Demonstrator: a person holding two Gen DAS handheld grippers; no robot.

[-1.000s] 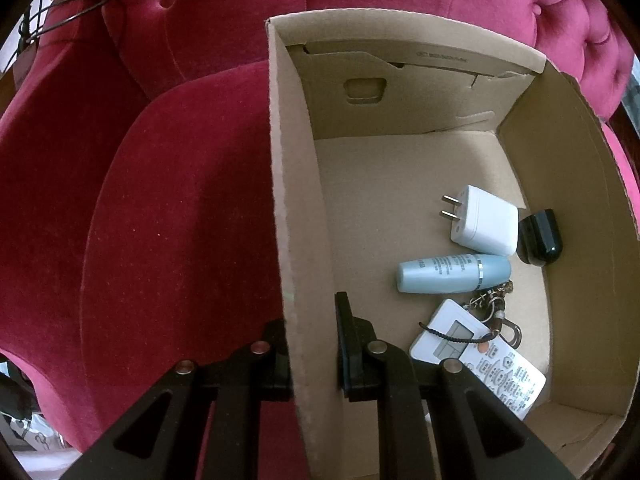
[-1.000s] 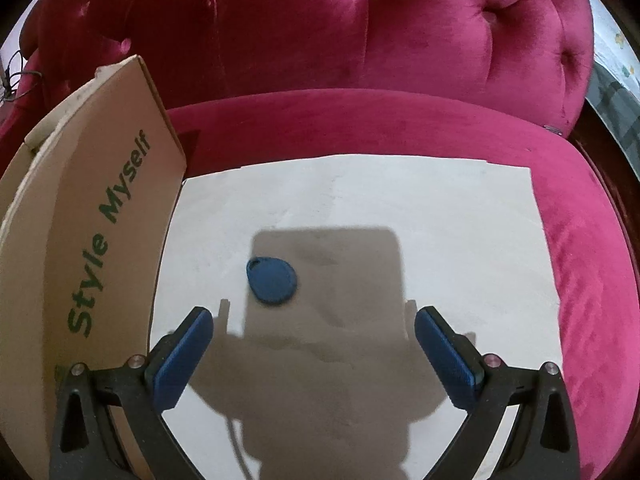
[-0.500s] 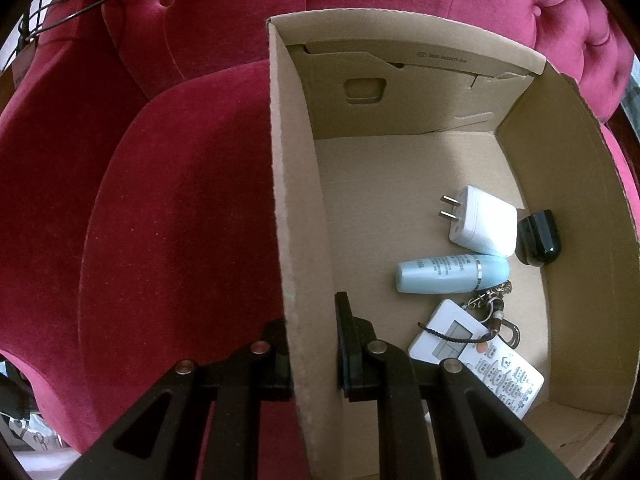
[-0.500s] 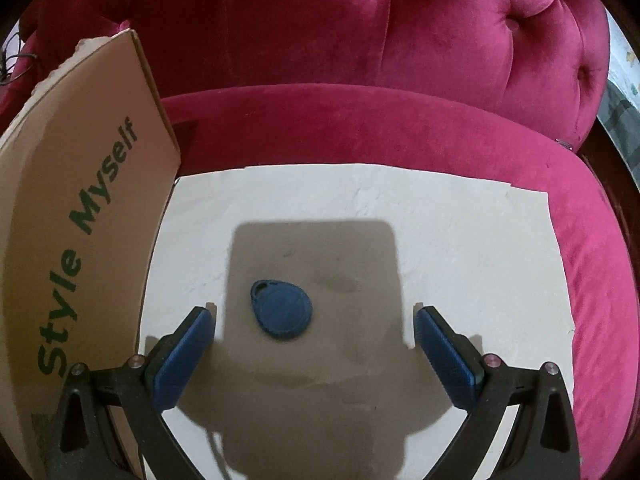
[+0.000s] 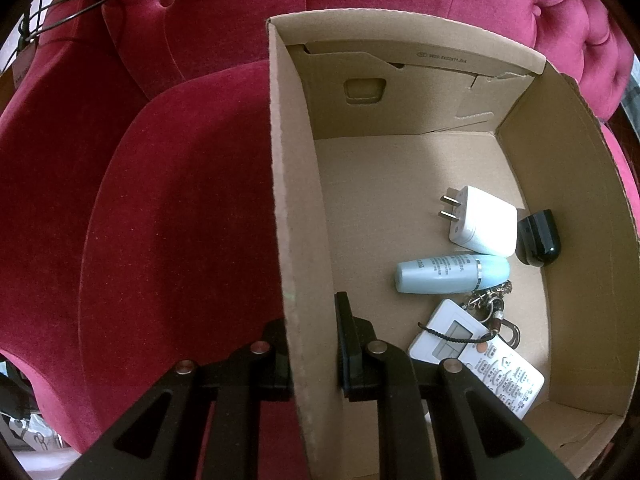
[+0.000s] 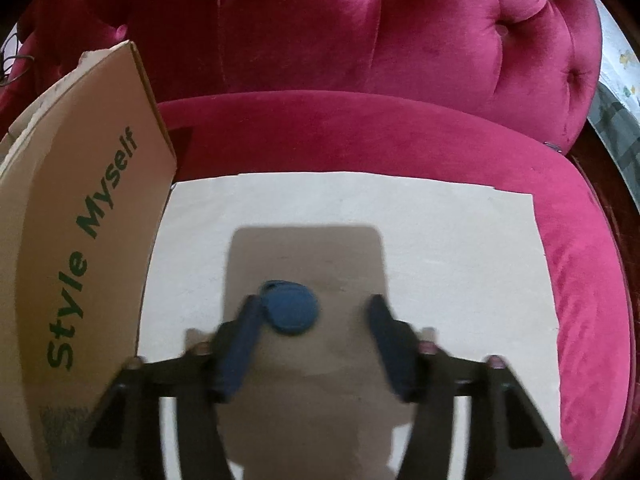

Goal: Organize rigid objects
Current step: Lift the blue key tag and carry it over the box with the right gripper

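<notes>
My left gripper is shut on the left wall of a cardboard box. Inside the box lie a white charger, a small black object, a pale blue tube, a keychain and a white remote. In the right wrist view a blue key fob lies on a white sheet. My right gripper is open around the fob, its left finger touching the fob and its right finger apart from it.
The box and sheet rest on a crimson velvet sofa with a tufted back. The box's outer wall, printed "Style Myself", stands just left of the sheet. A wire hanger lies at the far left.
My right gripper has moved forward over the blue key fob and its fingers have narrowed around it. My left gripper and the box have stayed still.
</notes>
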